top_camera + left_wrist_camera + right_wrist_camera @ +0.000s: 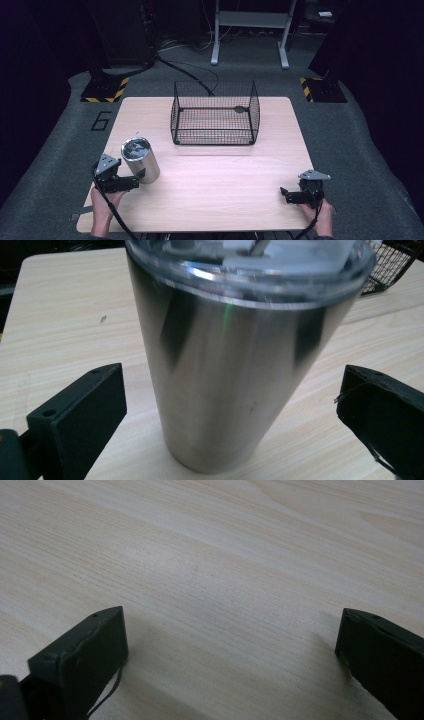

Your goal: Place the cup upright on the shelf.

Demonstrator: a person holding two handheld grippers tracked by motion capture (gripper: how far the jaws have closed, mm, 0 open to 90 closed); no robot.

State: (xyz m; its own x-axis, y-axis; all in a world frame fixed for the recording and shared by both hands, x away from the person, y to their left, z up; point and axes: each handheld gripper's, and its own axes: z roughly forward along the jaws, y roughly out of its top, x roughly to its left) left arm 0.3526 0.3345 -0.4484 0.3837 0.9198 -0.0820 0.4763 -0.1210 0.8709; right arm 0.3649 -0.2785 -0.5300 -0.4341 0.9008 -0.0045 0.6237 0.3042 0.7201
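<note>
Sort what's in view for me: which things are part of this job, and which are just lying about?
In the job:
- steel tumbler with a clear lid, standing between the open left tongs
- wire basket, probably where it goes

Lying about:
- right tongs, open over bare table
- metal stand on the floor behind

Wooden table (210, 195) bearing tumbler (141, 160), wire basket (215, 114)

One steel tumbler (140, 161) with one clear lid (135, 147), one black wire basket (215, 114), two hand-held grippers, left (137, 178) and right (284, 194), one counter (220, 170).
</note>
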